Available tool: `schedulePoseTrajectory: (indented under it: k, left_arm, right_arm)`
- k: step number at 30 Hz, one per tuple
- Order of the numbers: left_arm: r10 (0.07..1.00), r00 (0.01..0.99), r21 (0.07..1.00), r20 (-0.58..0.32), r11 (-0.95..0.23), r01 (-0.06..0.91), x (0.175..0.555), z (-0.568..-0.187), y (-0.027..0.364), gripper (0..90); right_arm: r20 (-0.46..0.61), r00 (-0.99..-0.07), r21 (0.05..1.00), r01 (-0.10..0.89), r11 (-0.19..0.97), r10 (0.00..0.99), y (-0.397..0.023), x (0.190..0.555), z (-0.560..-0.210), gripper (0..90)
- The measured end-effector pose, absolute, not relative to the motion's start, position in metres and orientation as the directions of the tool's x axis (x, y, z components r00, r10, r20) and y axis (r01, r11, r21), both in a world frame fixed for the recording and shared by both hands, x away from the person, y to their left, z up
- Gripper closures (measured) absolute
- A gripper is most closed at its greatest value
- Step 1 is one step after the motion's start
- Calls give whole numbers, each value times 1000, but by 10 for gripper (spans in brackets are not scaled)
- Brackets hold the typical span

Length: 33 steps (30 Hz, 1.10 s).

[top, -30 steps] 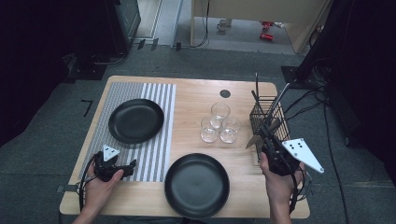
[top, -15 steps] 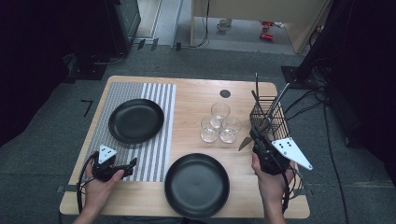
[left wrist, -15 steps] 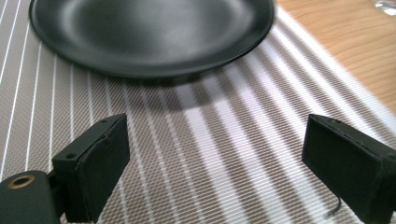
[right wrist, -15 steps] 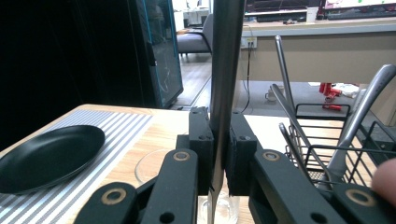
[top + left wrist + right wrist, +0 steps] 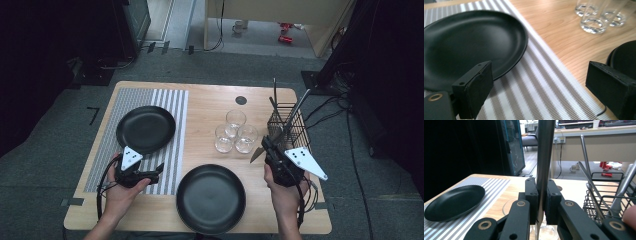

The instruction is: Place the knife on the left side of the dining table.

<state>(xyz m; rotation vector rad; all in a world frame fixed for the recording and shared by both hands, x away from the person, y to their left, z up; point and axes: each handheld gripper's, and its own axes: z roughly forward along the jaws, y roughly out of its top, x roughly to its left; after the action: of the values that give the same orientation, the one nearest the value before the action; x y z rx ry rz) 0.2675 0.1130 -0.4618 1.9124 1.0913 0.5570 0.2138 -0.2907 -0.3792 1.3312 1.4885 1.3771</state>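
Seen from above, a wooden bench (image 5: 210, 107) is being laid for a meal. Nearest, at 6 o'clock, a black plate (image 5: 210, 198) sits on bare wood at the bench's front edge. At 8 o'clock the person's left claw (image 5: 156, 172) hovers over a striped placemat (image 5: 170, 100), its jaws spread wide and empty; its own camera looks between them across the mat. At 4 o'clock the right claw (image 5: 266, 145) is clamped on a knife (image 5: 256, 154), whose blade tip pokes out toward the near plate; in the right gripper view the metal shaft (image 5: 544, 157) stands upright between the pressed pads, a firm hold that likely keeps the knife from swinging while it is carried. Farther back, three clear glasses (image 5: 233, 132) cluster at the centre. At 2 o'clock a wire cutlery basket (image 5: 289, 127) holds more utensils upright, close by the right claw. At 10 o'clock a second black plate (image 5: 145, 129) rests on the mat
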Motion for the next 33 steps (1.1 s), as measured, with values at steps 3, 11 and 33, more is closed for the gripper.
schedulePoseTrajectory:
  k: [3, 11, 33]
  left_arm:
    - [841, 541, 842, -27, -272, 465, 268, -459, 104, 79]
    - [805, 593, 856, -15, -297, 424, 270, -453, 76, 80]
    - [635, 769, 889, -75, -307, 340, 270, -443, 2, 81]
  right_arm:
    - [144, -236, 971, 220, -92, 961, -288, 214, -379, 843]
    - [152, -259, 970, 224, -93, 954, -280, 214, -380, 843]
    - [135, -337, 973, 225, -60, 932, -251, 217, -380, 843]
